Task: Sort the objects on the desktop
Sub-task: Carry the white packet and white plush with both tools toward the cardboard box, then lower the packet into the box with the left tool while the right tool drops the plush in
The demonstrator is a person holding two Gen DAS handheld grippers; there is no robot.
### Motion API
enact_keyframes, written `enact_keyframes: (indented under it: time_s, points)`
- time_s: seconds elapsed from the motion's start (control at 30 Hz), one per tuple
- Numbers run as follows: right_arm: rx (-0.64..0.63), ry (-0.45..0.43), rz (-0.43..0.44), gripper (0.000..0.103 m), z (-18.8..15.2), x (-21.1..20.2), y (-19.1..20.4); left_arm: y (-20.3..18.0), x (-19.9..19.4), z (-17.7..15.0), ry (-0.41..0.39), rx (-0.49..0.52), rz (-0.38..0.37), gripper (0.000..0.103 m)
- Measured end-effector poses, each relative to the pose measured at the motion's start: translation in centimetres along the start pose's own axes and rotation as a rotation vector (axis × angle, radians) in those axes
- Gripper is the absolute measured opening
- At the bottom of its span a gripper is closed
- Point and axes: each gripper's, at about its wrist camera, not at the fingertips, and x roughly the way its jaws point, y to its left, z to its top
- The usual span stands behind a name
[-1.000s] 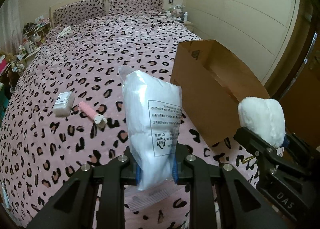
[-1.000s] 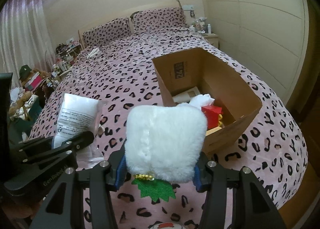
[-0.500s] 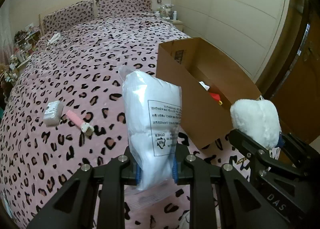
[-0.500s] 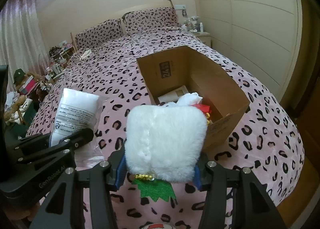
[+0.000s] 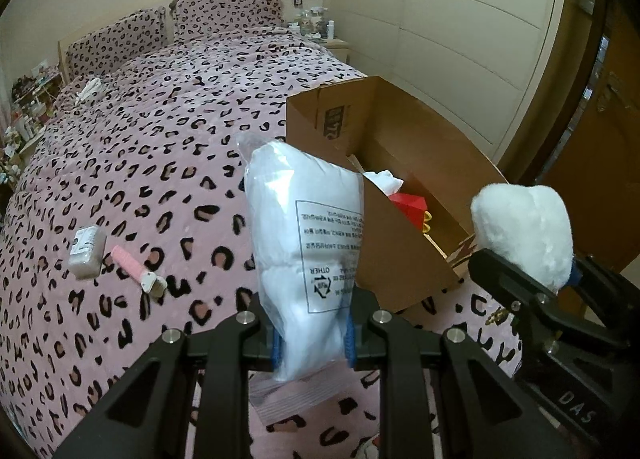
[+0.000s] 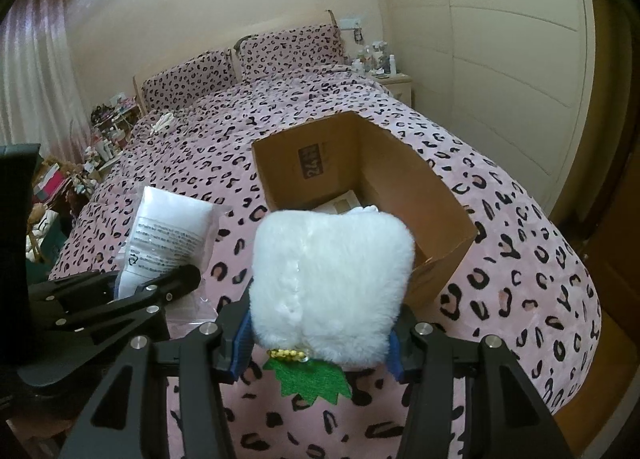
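Observation:
My left gripper [image 5: 311, 341] is shut on a white plastic-wrapped packet [image 5: 306, 243] with printed text, held upright above the bed. My right gripper [image 6: 318, 351] is shut on a fluffy white plush [image 6: 330, 285] with a green felt leaf and gold beads under it. The plush [image 5: 524, 233] also shows at the right of the left wrist view, the packet [image 6: 166, 237] at the left of the right wrist view. An open cardboard box [image 5: 400, 179] [image 6: 440, 203] stands on the bed just beyond both, holding a red item [image 5: 408, 205] and white things.
The bed has a pink leopard-print cover [image 5: 140, 139]. A small white box [image 5: 86, 247] and a pink brush [image 5: 136, 269] lie on it to the left. A nightstand with bottles [image 5: 320, 33] is by the headboard. A wooden door [image 5: 600, 119] is on the right.
Both grippers have shifted toward the cardboard box with their loads still held; more of the box's inside shows in the left wrist view, and the box sits closer in the right wrist view.

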Motion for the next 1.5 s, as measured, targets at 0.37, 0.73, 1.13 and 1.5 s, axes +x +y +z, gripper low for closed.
enact_keyframes:
  time_s: [0.37, 0.73, 1.13, 1.5]
  points:
    - [-0.006, -0.011, -0.028, 0.052, 1.0, 0.6, 0.0, 0.8, 1.0, 1.5, 0.001, 0.029, -0.016, 0.023]
    - [-0.010, -0.037, -0.051, 0.052, 2.9, 1.3, -0.2, 0.1, 2.6, 5.2, -0.001, 0.069, -0.118, 0.023]
    - [-0.010, -0.072, -0.106, 0.052, 5.3, 2.2, -2.2, -2.9, 4.5, 10.4, -0.003, 0.122, -0.222, 0.023]
    - [0.014, -0.074, -0.134, 0.052, 6.8, 3.7, -4.2, -6.0, 8.5, 13.8, 0.045, 0.131, -0.338, 0.023]
